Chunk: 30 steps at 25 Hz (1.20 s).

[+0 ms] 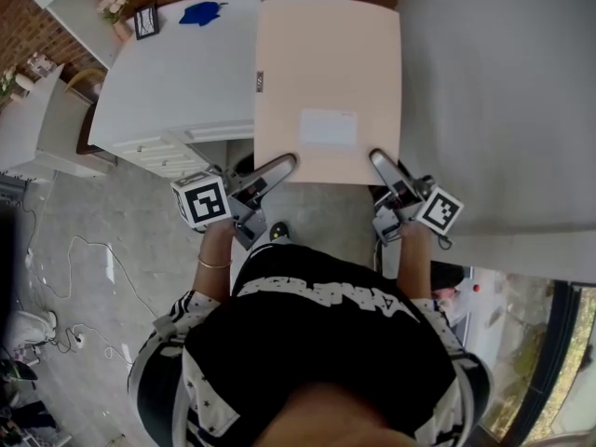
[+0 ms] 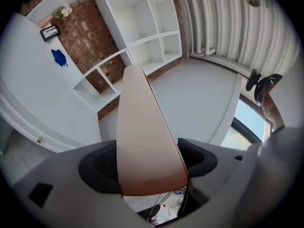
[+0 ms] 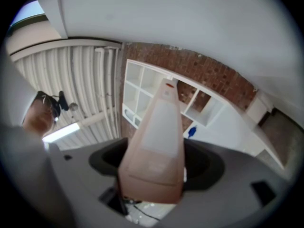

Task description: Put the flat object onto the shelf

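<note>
A flat pale-pink envelope [image 1: 326, 82] with a white label is held level in the air, between two white tables. My left gripper [image 1: 277, 166] is shut on its near left corner and my right gripper [image 1: 380, 161] is shut on its near right corner. In the left gripper view the envelope [image 2: 142, 132] runs edge-on away from the jaws toward a white cubby shelf [image 2: 152, 30] against a brick wall. The right gripper view shows the envelope [image 3: 159, 141] pointing at the same shelf [image 3: 142, 94].
A white cabinet top [image 1: 182, 73] on the left carries a blue object [image 1: 200, 13], a small framed picture [image 1: 145, 20] and flowers [image 1: 114, 6]. A large white table [image 1: 503, 91] fills the right. Cables [image 1: 74, 250] lie on the grey floor.
</note>
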{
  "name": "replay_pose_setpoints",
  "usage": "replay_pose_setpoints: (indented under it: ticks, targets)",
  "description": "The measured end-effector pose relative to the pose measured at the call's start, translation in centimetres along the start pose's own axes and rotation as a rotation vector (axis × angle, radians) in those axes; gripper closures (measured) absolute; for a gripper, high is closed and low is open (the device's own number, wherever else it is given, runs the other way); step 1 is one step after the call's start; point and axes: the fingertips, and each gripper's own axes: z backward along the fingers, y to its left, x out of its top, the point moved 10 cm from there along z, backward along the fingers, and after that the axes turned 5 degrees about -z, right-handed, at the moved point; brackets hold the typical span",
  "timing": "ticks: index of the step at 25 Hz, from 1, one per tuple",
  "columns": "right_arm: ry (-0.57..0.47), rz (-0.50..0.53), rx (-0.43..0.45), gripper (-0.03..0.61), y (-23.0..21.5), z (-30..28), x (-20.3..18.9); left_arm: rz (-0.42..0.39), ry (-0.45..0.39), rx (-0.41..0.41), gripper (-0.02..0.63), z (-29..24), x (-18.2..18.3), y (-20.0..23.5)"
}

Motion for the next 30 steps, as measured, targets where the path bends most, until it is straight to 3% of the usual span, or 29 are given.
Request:
replay_pose_setpoints:
  ticks: [16,30]
  targets:
    - [-0.017,-0.012,-0.032,0.201,-0.8,-6.3,-2.0,0.022,0.012,-0.016,0.238,2.6,4.2,4.9]
    - [-0.031,-0.018,-0.054,0.201,-0.9,-6.6,-2.7,0.017,0.030,-0.012,0.238,2.9,4.6,5.7]
